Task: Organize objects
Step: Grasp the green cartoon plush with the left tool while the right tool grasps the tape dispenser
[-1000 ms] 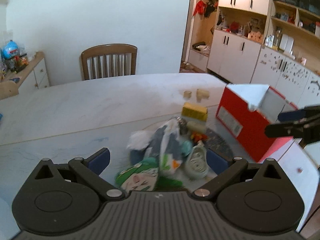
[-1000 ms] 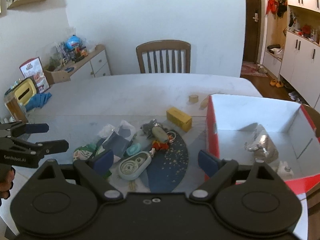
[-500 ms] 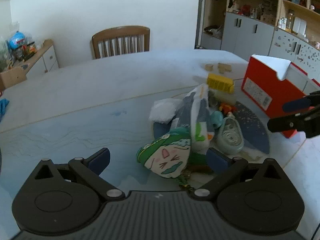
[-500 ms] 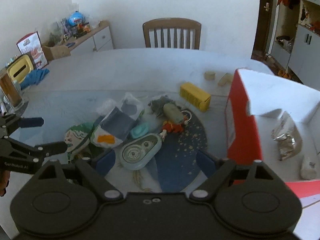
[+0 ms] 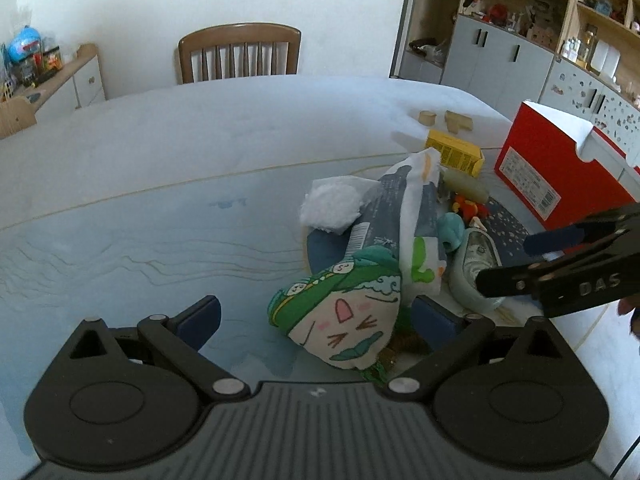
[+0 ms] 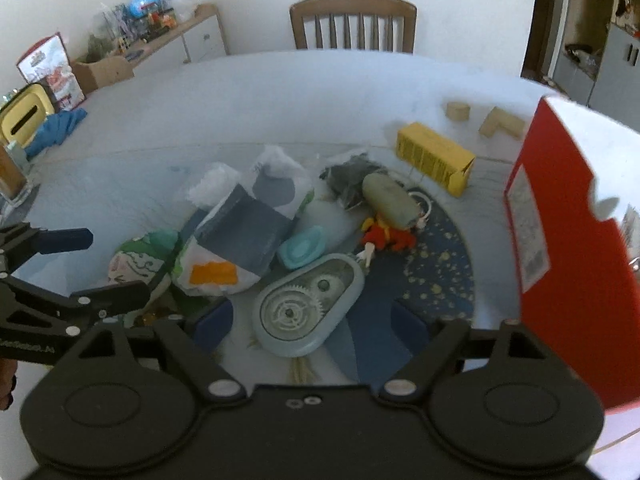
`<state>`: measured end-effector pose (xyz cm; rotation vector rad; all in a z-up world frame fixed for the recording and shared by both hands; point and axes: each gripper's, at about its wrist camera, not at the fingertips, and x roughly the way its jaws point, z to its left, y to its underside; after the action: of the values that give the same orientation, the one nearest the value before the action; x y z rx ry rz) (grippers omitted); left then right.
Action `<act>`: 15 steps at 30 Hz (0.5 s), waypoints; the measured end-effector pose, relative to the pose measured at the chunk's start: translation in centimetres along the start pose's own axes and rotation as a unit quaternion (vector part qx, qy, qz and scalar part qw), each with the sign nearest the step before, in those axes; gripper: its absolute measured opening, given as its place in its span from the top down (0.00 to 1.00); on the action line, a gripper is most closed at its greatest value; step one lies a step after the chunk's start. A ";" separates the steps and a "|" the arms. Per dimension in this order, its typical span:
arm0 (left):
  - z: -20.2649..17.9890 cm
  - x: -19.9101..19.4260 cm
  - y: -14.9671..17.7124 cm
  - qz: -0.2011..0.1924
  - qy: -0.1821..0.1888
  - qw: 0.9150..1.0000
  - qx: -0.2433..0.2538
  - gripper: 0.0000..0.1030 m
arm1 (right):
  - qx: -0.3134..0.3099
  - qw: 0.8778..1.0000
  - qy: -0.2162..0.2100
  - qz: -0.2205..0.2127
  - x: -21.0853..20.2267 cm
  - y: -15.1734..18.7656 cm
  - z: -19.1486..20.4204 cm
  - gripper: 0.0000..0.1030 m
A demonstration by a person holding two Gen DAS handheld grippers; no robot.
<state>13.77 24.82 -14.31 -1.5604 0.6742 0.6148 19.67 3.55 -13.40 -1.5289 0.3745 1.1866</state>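
Observation:
A pile of small items lies on a round dark blue mat (image 6: 440, 276). My left gripper (image 5: 318, 320) is open, low over the table, with a green plush face toy (image 5: 344, 316) between its fingers, untouched by the pads. My right gripper (image 6: 310, 326) has its jaws closing around a pale blue tape dispenser (image 6: 308, 304); the pads stand clear of it. Beside these lie a blue-grey snack bag (image 6: 244, 232), a teal cap (image 6: 302, 248), a red figure (image 6: 386, 236) and a grey cylinder (image 6: 390, 200). Each gripper shows in the other's view: right gripper (image 5: 528, 258), left gripper (image 6: 90, 267).
An open red box (image 6: 560, 220) stands to the right of the mat. A yellow carton (image 6: 434, 160) and wooden blocks (image 6: 458, 111) lie behind the pile. A wooden chair (image 5: 240, 56) stands at the table's far side. A blue cloth (image 6: 60, 126) lies far left.
Both grippers have sunk toward the pile and tilted further down. The plush toy now sits between the left fingers and the tape dispenser between the right ones. The right jaws have narrowed slightly.

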 end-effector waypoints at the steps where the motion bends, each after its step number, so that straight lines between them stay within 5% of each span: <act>1: 0.2 0.2 0.0 0.001 0.001 1.000 0.000 0.01 | 0.005 1.000 0.003 0.005 0.4 -0.1 0.0 0.19; 10: 0.5 1.4 0.0 0.012 0.018 1.000 -0.004 0.05 | 0.013 0.999 0.013 0.028 2.4 -0.4 0.8 0.21; 15: 0.3 1.8 -0.1 0.020 0.033 0.999 -0.002 0.25 | 0.006 0.999 0.019 0.026 2.4 -0.5 1.3 0.25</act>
<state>15.09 25.00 -15.55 -1.5800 0.7549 0.5965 20.56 5.69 -14.95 -1.5415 0.4470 1.1946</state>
